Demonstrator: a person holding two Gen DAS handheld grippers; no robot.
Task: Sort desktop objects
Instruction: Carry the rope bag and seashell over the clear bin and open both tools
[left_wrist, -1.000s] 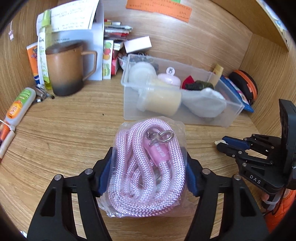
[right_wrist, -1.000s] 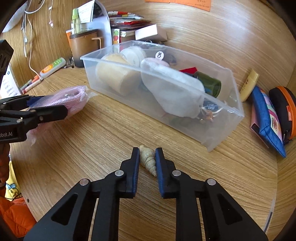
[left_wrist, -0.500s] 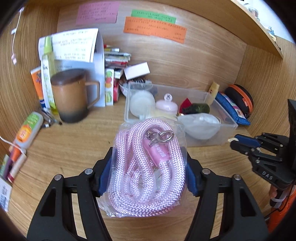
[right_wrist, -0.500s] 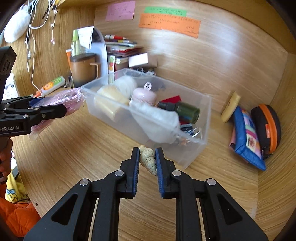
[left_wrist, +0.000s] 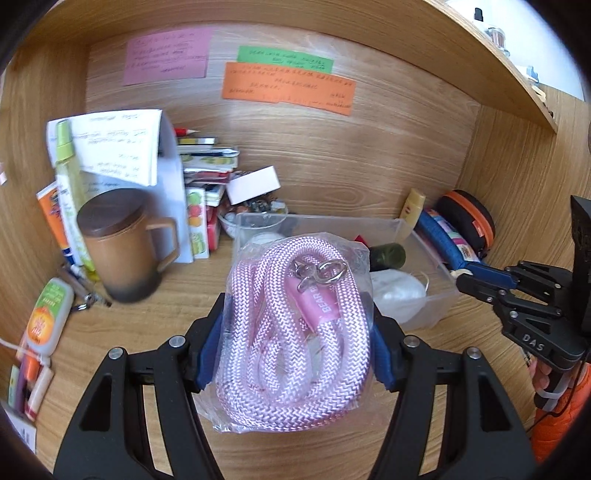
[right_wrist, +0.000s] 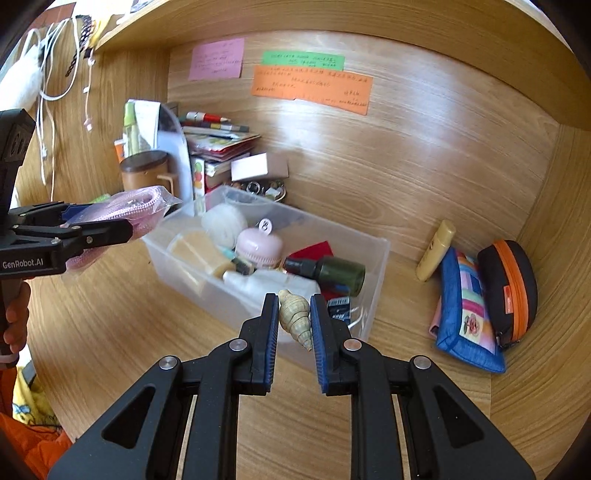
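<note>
Both cameras sit up close behind their own fingers, looking toward the back wall at 12 o'clock. Both see the clear box (left_wrist: 424, 236) (right_wrist: 373, 266).

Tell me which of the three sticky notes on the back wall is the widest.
The orange note is widest. It sits lowest, directly under the narrower green note, while the pink note to their left is closer to square.

We see bright daylight on the wood, with a pale sheen on the back panel (right_wrist: 332, 147) beyond the fingers. Fisheye bending curves the shelf edges, and dark corners ring both views. The mug (left_wrist: 122, 243) left of the fingers is motion-blurred.
</note>
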